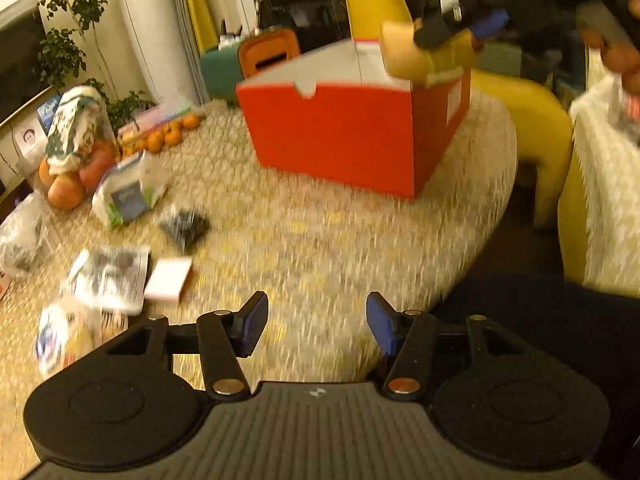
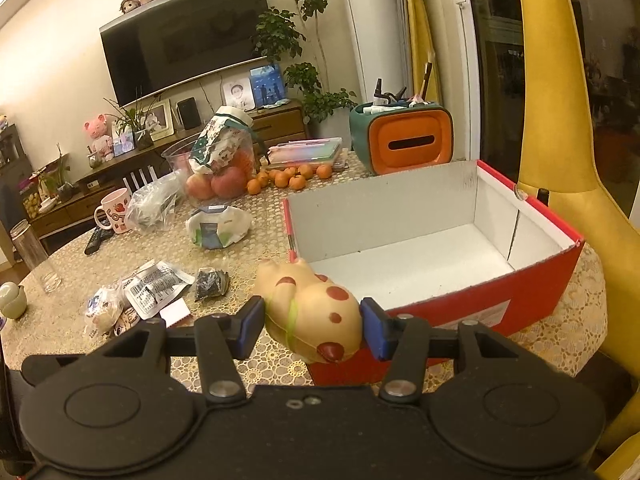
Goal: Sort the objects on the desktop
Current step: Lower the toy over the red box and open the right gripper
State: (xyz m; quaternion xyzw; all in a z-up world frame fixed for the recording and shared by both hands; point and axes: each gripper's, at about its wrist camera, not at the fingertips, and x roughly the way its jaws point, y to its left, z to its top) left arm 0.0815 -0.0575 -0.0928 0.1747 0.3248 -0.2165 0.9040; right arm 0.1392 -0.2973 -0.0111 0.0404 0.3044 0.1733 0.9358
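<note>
Right wrist alone shows red box [image 2: 472,300] interior, jaws holding spotted toy [image 2: 310,310]; left jaws empty, apart.

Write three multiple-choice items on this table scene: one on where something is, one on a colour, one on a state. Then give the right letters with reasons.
1. Where is the cream squishy toy animal with red spots?
A. Between the right gripper's blue pads, at the near corner of the red cardboard box
B. On the floor of the box
C. Beside the small oranges

2. What colour is the inside of the box?
A. Red
B. White
C. Yellow

3. What is the state of the left gripper?
A. Shut on a packet
B. Shut on the toy
C. Open and holding nothing

Answers:
1 A: the right wrist view shows both pads pressed against the toy's sides.
2 B: its inner walls and floor are white; only the outside is red.
3 C: the left wrist view shows only tablecloth between its parted pads.
</note>
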